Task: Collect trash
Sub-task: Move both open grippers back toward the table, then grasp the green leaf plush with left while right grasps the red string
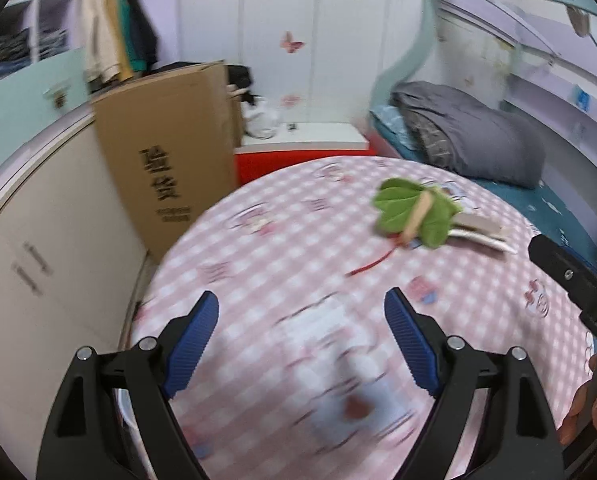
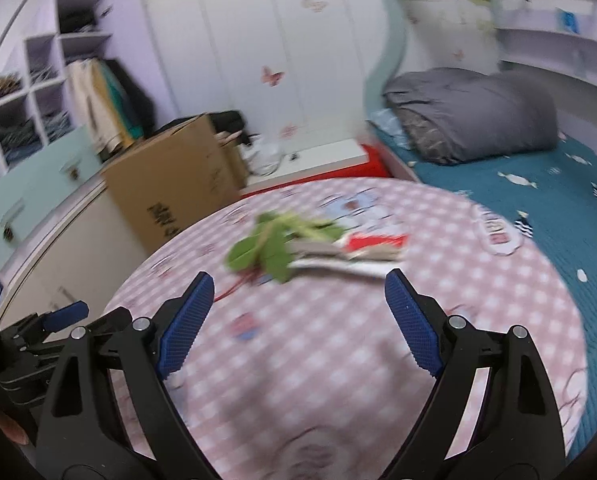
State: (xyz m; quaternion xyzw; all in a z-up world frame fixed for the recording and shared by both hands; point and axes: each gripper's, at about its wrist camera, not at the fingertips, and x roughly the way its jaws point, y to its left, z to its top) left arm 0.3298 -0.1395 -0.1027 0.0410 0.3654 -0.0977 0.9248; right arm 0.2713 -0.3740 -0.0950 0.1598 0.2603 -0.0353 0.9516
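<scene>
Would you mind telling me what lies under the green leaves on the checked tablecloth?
Under the green leaves lie flat paper scraps, grey, white and one red, and a red stem pokes out. The blur hides what they are, and the leaves cover anything beneath their middle.

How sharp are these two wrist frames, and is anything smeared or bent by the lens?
Left wrist view: left claw crisp, but the checked tablecloth below it smears and the green leaves are soft. Right wrist view: right claw sharp, the leaves and the flattened packaging streak sideways. Both views: fisheye bowing curves the table edge and cupboards; even indoor light, no glare.
</scene>
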